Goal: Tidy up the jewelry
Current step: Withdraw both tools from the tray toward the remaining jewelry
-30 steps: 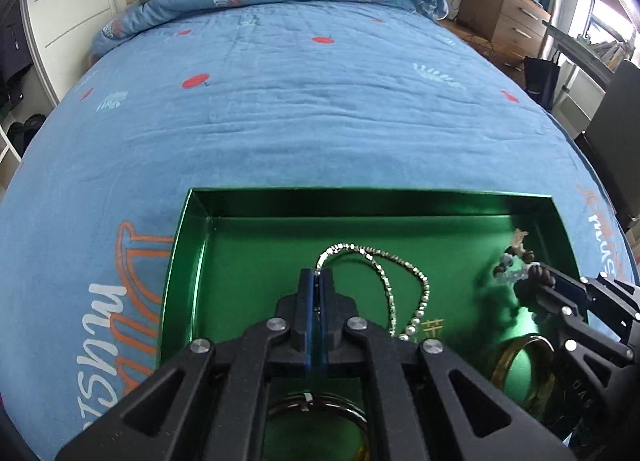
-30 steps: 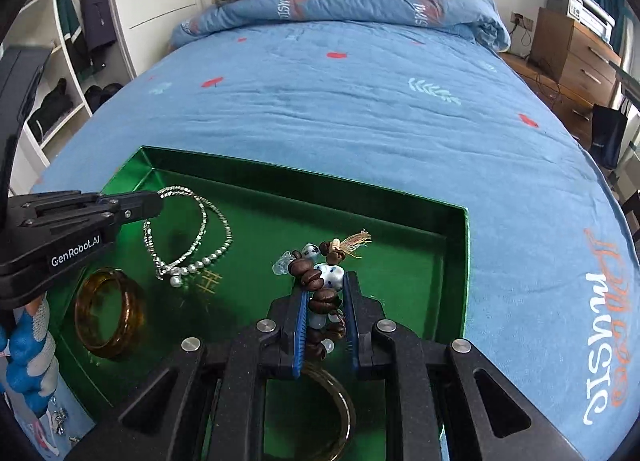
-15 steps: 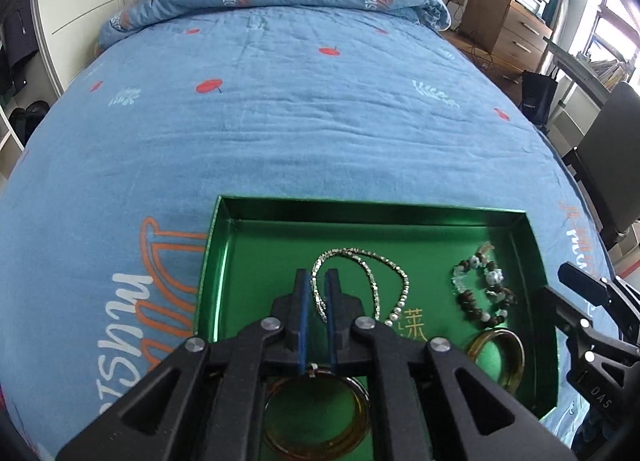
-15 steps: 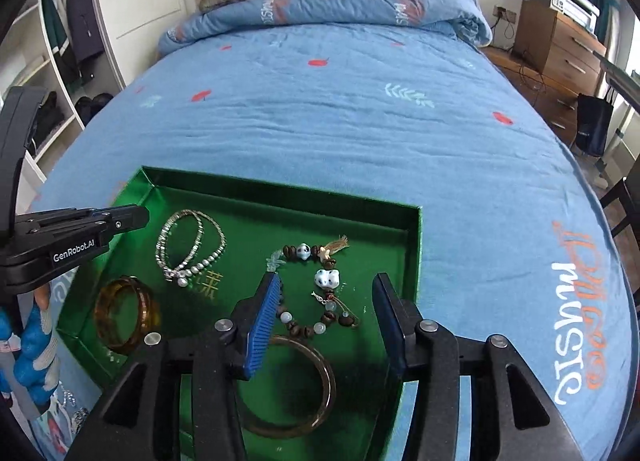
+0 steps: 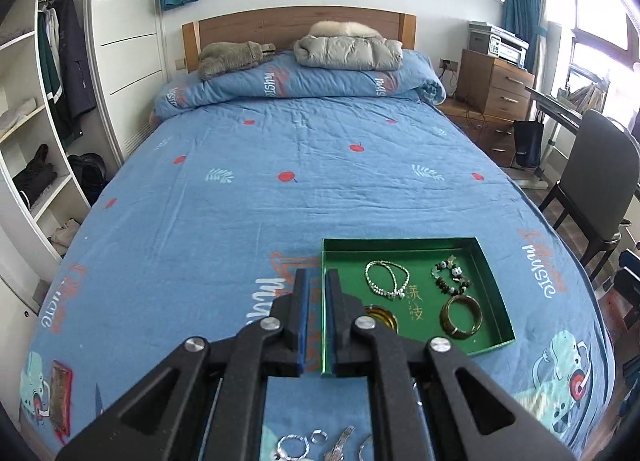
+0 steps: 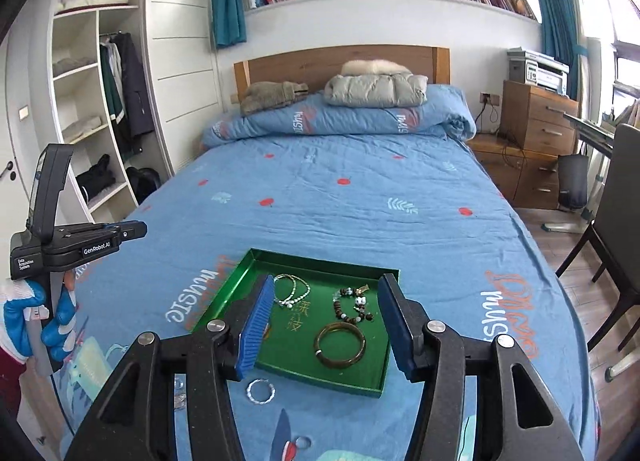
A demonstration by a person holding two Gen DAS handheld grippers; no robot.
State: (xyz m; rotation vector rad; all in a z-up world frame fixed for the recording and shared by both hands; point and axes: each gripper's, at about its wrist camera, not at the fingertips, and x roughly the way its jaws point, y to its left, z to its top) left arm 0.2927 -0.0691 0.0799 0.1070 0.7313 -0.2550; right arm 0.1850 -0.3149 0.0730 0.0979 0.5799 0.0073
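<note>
A green tray (image 5: 494,293) (image 6: 224,299) lies on the blue bed near its foot. In it are a silver bead necklace (image 5: 386,279) (image 6: 292,291), a brown bead bracelet (image 5: 450,279) (image 6: 354,307), a brown bangle (image 5: 461,316) (image 6: 340,345) and an amber bangle (image 5: 382,316), partly hidden. My left gripper (image 5: 316,281) is raised above the tray's left edge, slightly apart and empty. It also shows at the left of the right wrist view (image 6: 134,229). My right gripper (image 6: 326,313) is wide open and empty above the tray.
Silver rings and small pieces (image 5: 296,445) (image 6: 260,391) lie loose on the bedcover in front of the tray. Folded clothes (image 5: 348,47) sit at the bed's head. A wardrobe (image 6: 92,109) is left; a chair (image 5: 596,189) and drawers (image 6: 538,117) are right.
Both grippers have risen and pulled back from the tray. The right gripper opened and left the brown bead bracelet in the tray. The left jaws parted slightly.
</note>
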